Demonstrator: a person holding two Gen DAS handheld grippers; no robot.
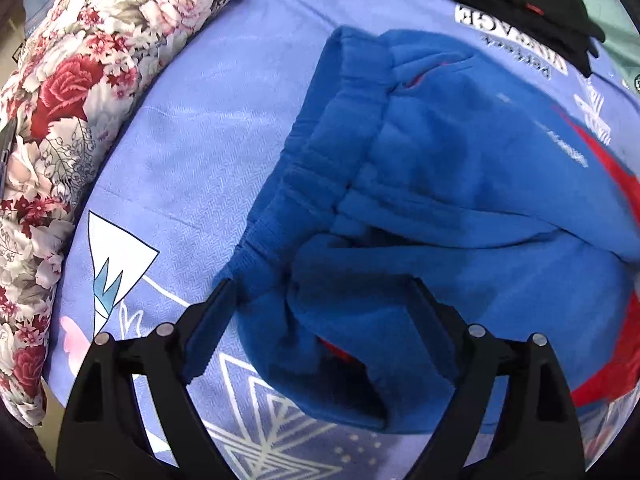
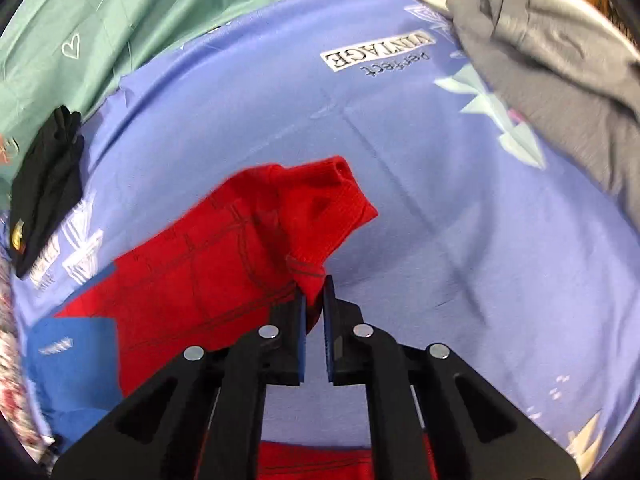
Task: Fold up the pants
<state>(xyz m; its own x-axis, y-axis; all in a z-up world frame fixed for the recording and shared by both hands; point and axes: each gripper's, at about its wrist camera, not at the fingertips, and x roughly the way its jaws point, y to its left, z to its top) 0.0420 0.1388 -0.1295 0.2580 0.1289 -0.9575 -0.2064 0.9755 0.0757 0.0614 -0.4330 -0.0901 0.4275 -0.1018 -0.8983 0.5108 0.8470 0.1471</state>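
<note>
The pants point(image 1: 460, 200) lie on a bed sheet point(image 1: 208, 152), waistband end toward the left gripper point(image 1: 320, 320), whose fingers stand wide apart on either side of a bunched fold at the near edge. In the left wrist view a quilt point(image 1: 68, 120) runs along the sheet's left edge, and a folded dark garment point(image 1: 528, 12) lies beyond the pants at the far right. In the right wrist view the right gripper point(image 2: 315, 308) pinches the pants' cuff point(image 2: 316, 232), a crumpled garment point(image 2: 560, 80) lies at the far right on the sheet, and a second sheet point(image 2: 120, 20) lies behind to the left.
</note>
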